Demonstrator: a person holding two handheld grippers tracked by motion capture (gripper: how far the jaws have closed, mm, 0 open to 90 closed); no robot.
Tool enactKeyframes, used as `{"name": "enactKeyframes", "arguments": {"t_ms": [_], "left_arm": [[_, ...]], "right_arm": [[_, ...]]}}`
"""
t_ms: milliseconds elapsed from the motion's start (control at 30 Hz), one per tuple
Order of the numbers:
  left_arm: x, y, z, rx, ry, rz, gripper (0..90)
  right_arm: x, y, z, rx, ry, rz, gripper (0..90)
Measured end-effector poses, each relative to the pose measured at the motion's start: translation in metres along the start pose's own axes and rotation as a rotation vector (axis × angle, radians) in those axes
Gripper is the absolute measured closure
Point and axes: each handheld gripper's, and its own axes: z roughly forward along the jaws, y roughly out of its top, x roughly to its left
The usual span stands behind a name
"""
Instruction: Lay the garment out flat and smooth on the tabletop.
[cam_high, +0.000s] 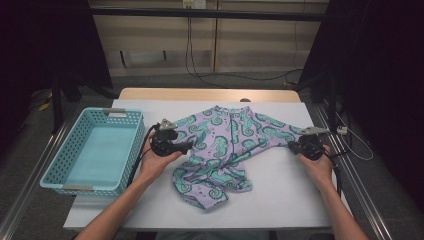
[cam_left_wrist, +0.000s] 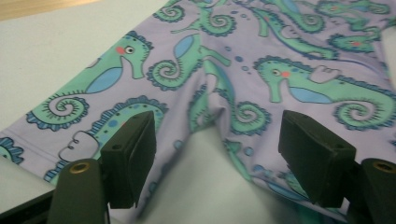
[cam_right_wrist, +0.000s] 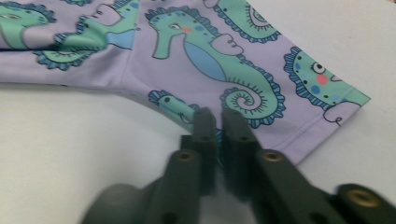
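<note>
A small lilac garment (cam_high: 225, 145) printed with green seahorses lies spread on the white table cover (cam_high: 280, 195), its two sleeves reaching out to either side and its lower part bunched toward the person's edge. The blue plastic basket (cam_high: 95, 150) stands well apart from the garment, off its left sleeve, at the cover's left border.

At the garment's left sleeve (cam_left_wrist: 107, 107) the left gripper (cam_high: 187, 145) stands with its jaws spread; cloth lies under and between them, yet the pads do not press it. The left hand (cam_high: 155, 162) grips that tool from the near side of the garment.

At the garment's right sleeve (cam_right_wrist: 261, 88) the right gripper (cam_high: 292, 145) has its jaws pressed almost together, pinching the lower edge of that sleeve close to its cuff. The right hand (cam_high: 317, 165) holds that tool just beside the sleeve's end.
</note>
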Motion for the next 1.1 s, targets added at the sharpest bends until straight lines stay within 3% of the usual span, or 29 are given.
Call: {"name": "enactKeyframes", "arguments": {"t_ms": [133,167,200,233,333,400,433,467,500,667,833,1000,1100], "left_arm": [[-0.009,-0.003,-0.015,-0.021,-0.021,0.009,26.1],[-0.012,-0.005,-0.019,-0.026,-0.027,0.017,26.1],[-0.014,-0.006,-0.023,-0.034,-0.033,0.013,26.1],[-0.017,-0.008,-0.027,-0.041,-0.039,0.017,26.1],[-0.023,-0.017,-0.039,-0.047,-0.048,0.020,26.0],[-0.027,-0.023,-0.045,-0.048,-0.059,0.025,24.6],[-0.029,-0.025,-0.048,-0.043,-0.062,0.033,24.6],[-0.032,-0.028,-0.051,-0.048,-0.066,0.031,24.6],[-0.035,-0.031,-0.053,-0.047,-0.071,0.030,24.6],[-0.049,-0.039,-0.069,-0.056,-0.085,0.056,23.5],[-0.062,-0.049,-0.075,-0.022,-0.131,0.066,33.6],[-0.075,-0.053,-0.065,0.017,-0.176,0.105,36.8],[-0.080,-0.055,-0.057,0.041,-0.184,0.124,37.8]], "right_arm": [[0.015,0.003,-0.014,-0.053,0.043,-0.002,64.8],[0.015,0.003,-0.014,-0.053,0.043,-0.002,64.8],[0.026,0.003,-0.020,-0.070,0.069,-0.013,62.5],[0.026,0.003,-0.020,-0.070,0.069,-0.013,62.5],[0.046,0.001,-0.029,-0.080,0.107,-0.038,60.7],[0.068,-0.001,-0.037,-0.097,0.161,-0.055,60.7],[0.068,-0.001,-0.037,-0.097,0.161,-0.055,60.7],[0.083,-0.001,-0.044,-0.104,0.188,-0.070,62.1],[0.083,-0.001,-0.044,-0.104,0.188,-0.070,62.1],[0.121,0.003,-0.059,-0.145,0.267,-0.130,70.4],[0.161,0.008,-0.067,-0.162,0.358,-0.200,79.7],[0.195,0.014,-0.064,-0.159,0.437,-0.269,82.5],[0.212,0.018,-0.057,-0.148,0.467,-0.302,79.0]]}}
